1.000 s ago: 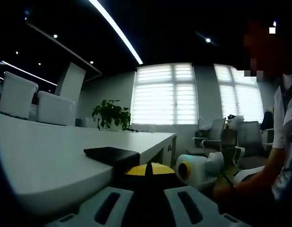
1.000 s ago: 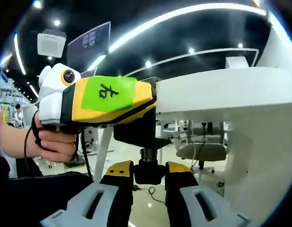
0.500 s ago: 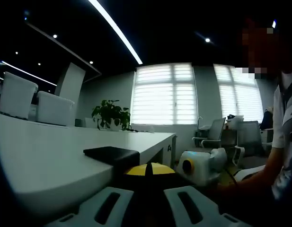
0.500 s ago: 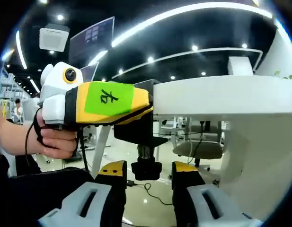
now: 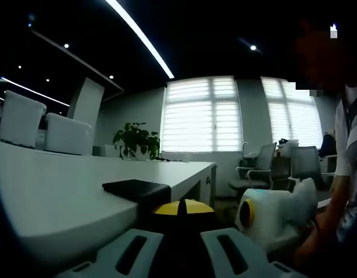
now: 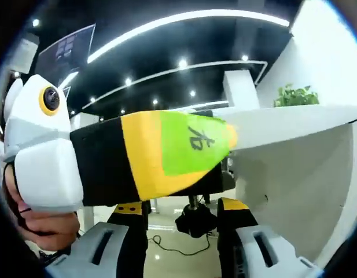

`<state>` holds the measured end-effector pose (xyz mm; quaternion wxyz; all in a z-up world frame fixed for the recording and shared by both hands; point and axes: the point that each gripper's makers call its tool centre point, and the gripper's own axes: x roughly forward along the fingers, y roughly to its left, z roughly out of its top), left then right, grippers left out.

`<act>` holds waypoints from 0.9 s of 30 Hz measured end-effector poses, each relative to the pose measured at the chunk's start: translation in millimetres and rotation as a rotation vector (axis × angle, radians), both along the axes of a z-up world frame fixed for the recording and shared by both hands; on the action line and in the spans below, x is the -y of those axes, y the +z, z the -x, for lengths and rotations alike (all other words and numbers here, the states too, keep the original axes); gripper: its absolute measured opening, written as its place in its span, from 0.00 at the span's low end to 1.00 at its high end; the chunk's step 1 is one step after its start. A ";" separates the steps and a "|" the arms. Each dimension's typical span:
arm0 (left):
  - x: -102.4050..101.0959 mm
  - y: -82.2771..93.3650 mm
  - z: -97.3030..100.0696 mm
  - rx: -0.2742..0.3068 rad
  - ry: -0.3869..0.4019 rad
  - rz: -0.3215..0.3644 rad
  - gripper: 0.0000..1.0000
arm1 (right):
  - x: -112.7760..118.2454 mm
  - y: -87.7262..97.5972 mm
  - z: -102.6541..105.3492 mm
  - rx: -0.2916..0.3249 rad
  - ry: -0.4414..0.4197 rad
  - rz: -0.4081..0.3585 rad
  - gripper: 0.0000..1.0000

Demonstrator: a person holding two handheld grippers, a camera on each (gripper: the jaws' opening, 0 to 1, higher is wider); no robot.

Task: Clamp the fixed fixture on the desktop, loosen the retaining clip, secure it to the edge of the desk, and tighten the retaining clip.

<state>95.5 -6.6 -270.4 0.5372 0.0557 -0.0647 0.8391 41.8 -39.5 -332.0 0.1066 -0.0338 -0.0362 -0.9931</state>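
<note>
White desk (image 5: 62, 202) edge carries black fixture (image 5: 137, 190), gripper (image 5: 179, 246) clamped.

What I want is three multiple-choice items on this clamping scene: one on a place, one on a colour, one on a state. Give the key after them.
1. Where is the fixture's screw knob?
A. On top of the desk
B. Below the desk edge, between the right tongs
C. On the floor

2. What colour is the label on the left tongs?
A. Red
B. Blue
C. Green

3. How are the right tongs?
A. Open
B. Shut on the knob
C. Shut on the desk

Key: B, the knob hangs under the edge; C, a green patch on yellow; A, gaps flank the knob.
</note>
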 end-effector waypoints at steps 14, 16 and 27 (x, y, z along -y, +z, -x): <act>-1.2 0.3 -0.2 0.003 -0.007 -0.008 0.01 | -10.8 -4.0 5.8 -0.019 0.018 -0.021 0.27; -1.3 0.3 -0.3 0.004 -0.007 -0.008 0.01 | -9.3 -2.7 4.1 -0.043 0.063 -0.017 0.27; -1.3 0.1 -0.4 0.005 -0.012 -0.008 0.01 | 2.8 2.3 -3.6 -0.175 0.435 -0.026 0.27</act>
